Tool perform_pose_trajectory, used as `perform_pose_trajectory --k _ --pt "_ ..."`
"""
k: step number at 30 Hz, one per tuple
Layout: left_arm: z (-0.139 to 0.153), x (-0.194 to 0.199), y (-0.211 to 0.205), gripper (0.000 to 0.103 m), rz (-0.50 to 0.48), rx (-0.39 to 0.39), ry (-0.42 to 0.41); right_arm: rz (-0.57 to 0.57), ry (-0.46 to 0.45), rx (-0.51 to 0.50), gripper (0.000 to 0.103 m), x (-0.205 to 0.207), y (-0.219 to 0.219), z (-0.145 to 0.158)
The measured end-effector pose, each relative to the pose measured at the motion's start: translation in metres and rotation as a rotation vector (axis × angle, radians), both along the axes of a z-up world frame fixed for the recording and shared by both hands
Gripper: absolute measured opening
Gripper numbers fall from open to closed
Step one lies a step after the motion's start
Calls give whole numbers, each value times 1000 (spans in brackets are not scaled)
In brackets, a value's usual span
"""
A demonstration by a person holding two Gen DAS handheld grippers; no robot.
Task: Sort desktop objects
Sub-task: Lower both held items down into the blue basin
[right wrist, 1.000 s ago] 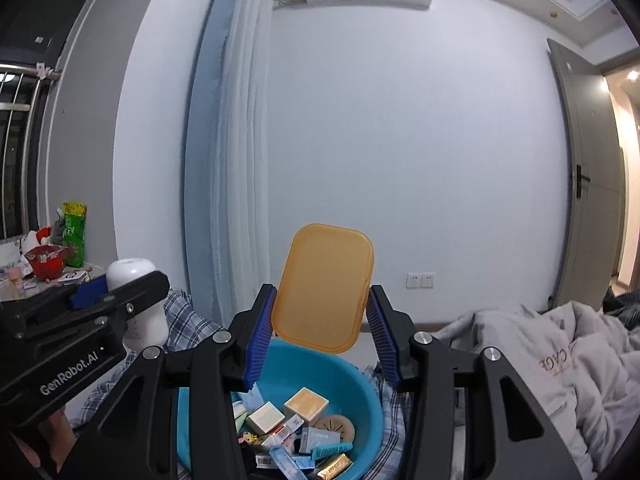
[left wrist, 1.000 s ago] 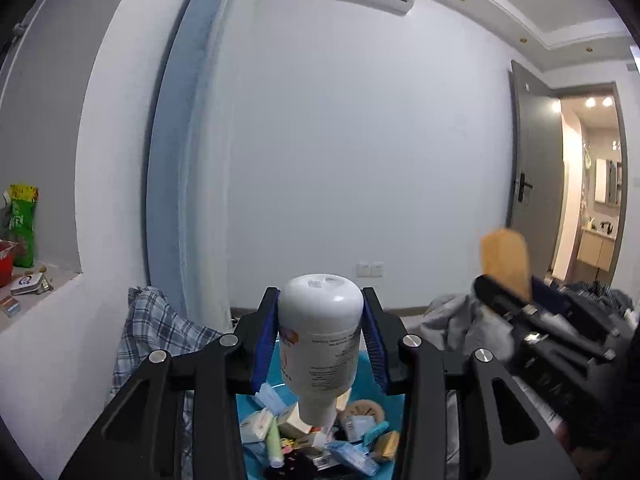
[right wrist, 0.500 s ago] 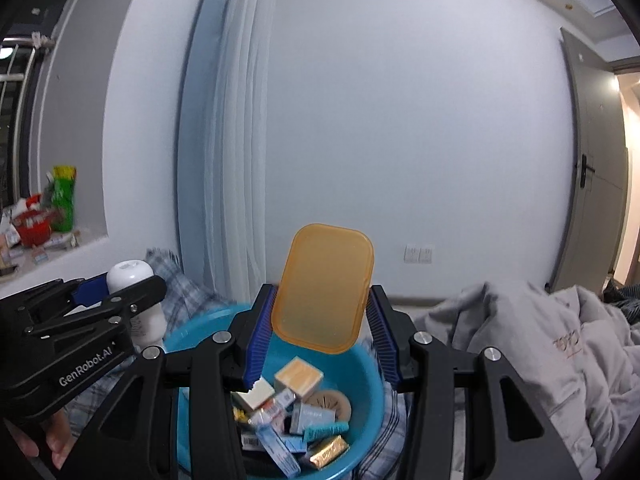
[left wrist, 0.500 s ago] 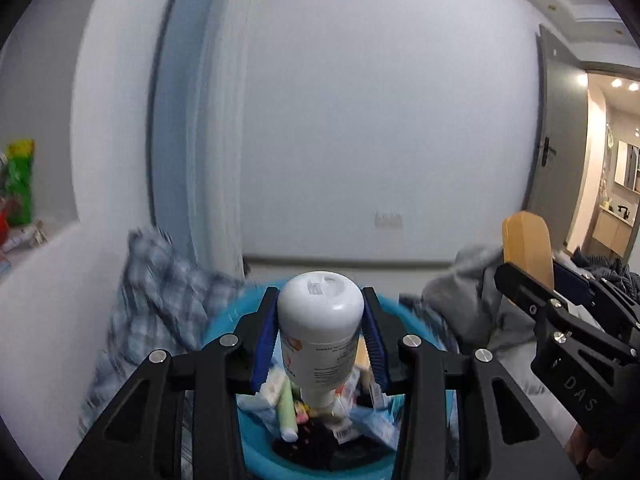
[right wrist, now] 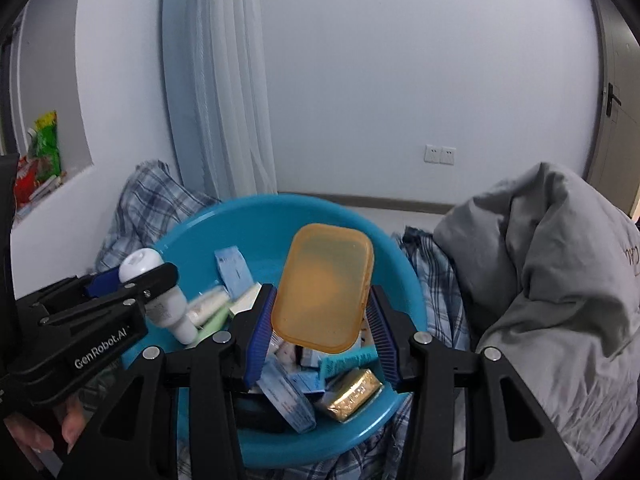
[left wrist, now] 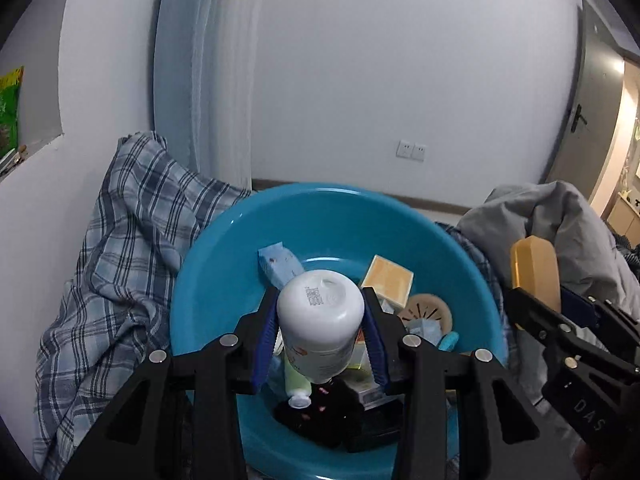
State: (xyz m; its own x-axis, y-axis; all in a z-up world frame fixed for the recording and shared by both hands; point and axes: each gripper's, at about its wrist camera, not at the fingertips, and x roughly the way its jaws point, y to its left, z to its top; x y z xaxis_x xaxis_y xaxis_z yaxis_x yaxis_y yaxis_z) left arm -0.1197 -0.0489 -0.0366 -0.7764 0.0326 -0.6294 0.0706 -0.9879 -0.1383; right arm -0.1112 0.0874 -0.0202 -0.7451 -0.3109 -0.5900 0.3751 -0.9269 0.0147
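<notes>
Grippers are seen above a blue basin [left wrist: 208, 272] that rests on a plaid cloth [left wrist: 120, 248]. The left gripper [left wrist: 320, 332] is clamped on a white bottle [left wrist: 320, 320], which is held upside down, its cap pointing down toward the basin's contents and its base turned to the camera. The right gripper [right wrist: 320, 328] is closed on an orange lid [right wrist: 324, 288], which is held upright between the blue pads over the basin's near right part. Inside the basin, a jumble of small items is piled: a beige box [left wrist: 387, 280], a blue packet [left wrist: 278, 262], a gold bar [right wrist: 352, 394], a teal tube [right wrist: 348, 362] and a pale green tube [left wrist: 296, 380]. A grey duvet [right wrist: 552, 272] is heaped to the right of the basin, and a white curtain [right wrist: 232, 92] hangs at the far wall.
</notes>
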Motion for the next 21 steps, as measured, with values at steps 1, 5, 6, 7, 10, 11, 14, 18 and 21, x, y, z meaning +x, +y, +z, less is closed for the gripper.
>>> perform_pose_trajectory --k 1,5,6,7,10,11,14,18,21 --pt "-2 -1 -1 42 -2 5 -5 -1 -3 3 45 0 0 -2" --pt "-5 -5 -2 42 -11 11 -9 -3 -19 -4 45 1 2 -1" --pt "-6 -6 -2 42 -14 5 -7 -5 -19 -4 45 2 3 -1" --pt "-5 -6 -2 42 -14 -2 -4 -5 -19 -5 45 0 4 -2" --pt "-2 -5 2 42 -18 -8 -4 0 -25 -4 45 -1 4 -2" --pt "-3 -6 3 42 -23 -7 -11 0 -26 -3 45 -2 4 -2" --pt "-9 -8 5 42 -22 -20 -39 1 -54 12 45 -5 3 -8" --pt "-13 -10 2 42 -13 -10 -51 -6 -154 -1 45 -17 8 -20" --pt "-13 -10 0 42 -14 6 -51 -11 -158 -12 45 -18 11 -20"
